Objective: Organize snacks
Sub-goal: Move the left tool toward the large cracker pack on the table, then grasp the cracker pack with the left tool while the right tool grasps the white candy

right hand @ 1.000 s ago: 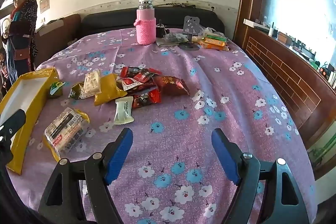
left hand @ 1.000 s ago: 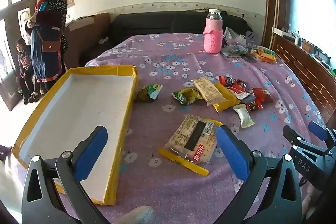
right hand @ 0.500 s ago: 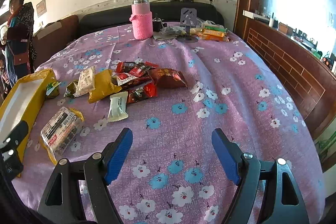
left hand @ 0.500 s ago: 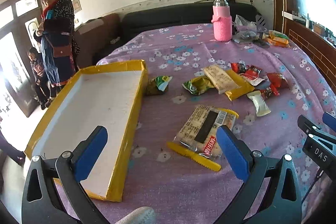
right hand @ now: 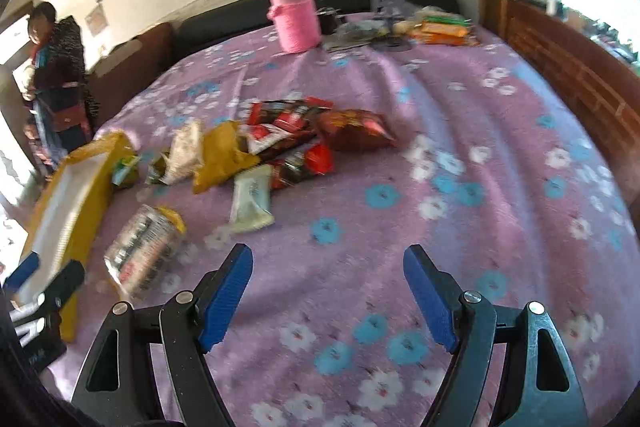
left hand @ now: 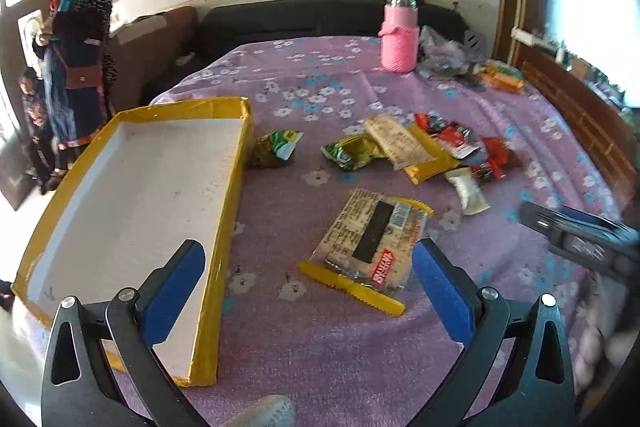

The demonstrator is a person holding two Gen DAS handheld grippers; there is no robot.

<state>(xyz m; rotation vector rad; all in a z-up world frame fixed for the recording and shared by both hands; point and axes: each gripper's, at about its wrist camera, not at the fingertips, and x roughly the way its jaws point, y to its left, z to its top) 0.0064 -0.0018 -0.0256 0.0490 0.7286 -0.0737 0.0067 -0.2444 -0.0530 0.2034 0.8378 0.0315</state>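
A yellow-edged shallow box with a white floor lies at the left of the purple flowered cloth; nothing is in it. Just ahead of my open left gripper lies a clear cracker pack with yellow ends. Farther on are a green packet, another green packet, a yellow pouch, a white bar and red packets. My right gripper stands open over bare cloth, the white bar and the red packets lying beyond it.
A pink-sleeved bottle and a clutter of wrappers stand at the far end. A dark sofa lies behind. A person stands at the left by a doorway. A wooden sill runs along the right.
Both grippers have moved forward and lower toward the snacks, which now look larger. The left view has swung a little to the right. Both stay open.
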